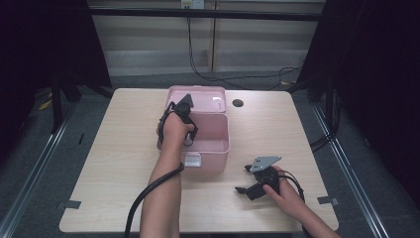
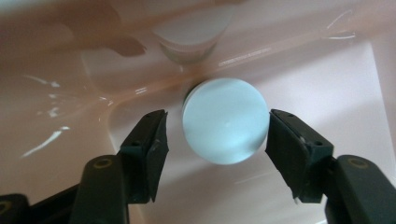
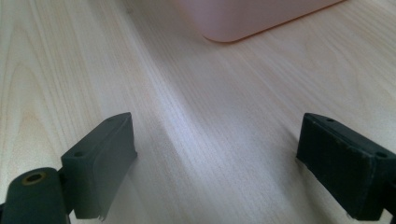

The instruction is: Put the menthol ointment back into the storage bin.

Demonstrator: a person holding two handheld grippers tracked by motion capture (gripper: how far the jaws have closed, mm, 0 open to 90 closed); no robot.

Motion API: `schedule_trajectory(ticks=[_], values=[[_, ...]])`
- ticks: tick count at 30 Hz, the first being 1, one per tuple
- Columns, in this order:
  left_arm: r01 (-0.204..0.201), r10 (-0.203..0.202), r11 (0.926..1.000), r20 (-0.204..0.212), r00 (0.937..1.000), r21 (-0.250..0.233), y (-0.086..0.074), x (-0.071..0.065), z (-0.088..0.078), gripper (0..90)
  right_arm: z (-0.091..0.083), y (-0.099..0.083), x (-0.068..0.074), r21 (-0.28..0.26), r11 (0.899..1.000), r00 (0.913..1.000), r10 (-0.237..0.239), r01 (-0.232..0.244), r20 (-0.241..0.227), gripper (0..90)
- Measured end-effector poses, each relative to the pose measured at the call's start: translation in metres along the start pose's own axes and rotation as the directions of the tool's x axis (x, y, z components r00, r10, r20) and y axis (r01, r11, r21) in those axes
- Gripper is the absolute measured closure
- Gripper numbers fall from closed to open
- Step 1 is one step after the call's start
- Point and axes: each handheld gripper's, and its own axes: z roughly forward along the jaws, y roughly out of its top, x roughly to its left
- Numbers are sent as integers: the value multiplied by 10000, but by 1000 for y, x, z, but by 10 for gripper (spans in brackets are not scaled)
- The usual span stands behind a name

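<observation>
Standing upright in the pink box [image 1: 218, 144], round cap up, pale bottle [image 2: 224, 121], left gripper [image 2: 217, 135] released around it

The left hand [image 1: 174, 130] covers most of the left gripper [image 1: 187, 130] down in the pink box [image 1: 218, 144], so its jaws can't be seen from above. Up close, the pale round cap [image 2: 224, 120] hides whatever sits beneath it. The box corner [image 3: 243, 18] is cut off at the top edge.
</observation>
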Motion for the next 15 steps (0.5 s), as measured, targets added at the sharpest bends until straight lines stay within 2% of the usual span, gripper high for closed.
schedule_trajectory(ticks=[4,6,10,11,12,15], values=[[1,-1,10000,45,10000,78,0,-1,-2,363,0,0,0,-1,10000,10000,-1,1,-1,108],[-179,178,9997,45,9998,153,1,-1,-4,358,0,0,0,-1,10000,10000,0,0,1,108],[-84,83,9999,23,10000,142,1,-3,-7,343,0,0,0,0,10000,10000,1,-1,0,108],[-179,179,9997,10,9998,183,2,-2,-8,334,0,0,0,-1,10000,10000,-2,2,0,108],[-56,57,9999,-11,10000,163,1,-3,-9,327,0,0,0,-1,10000,10000,1,-1,-2,108],[-164,164,9997,17,9999,173,1,-2,-13,313,0,0,0,0,10000,10000,0,0,2,108]])
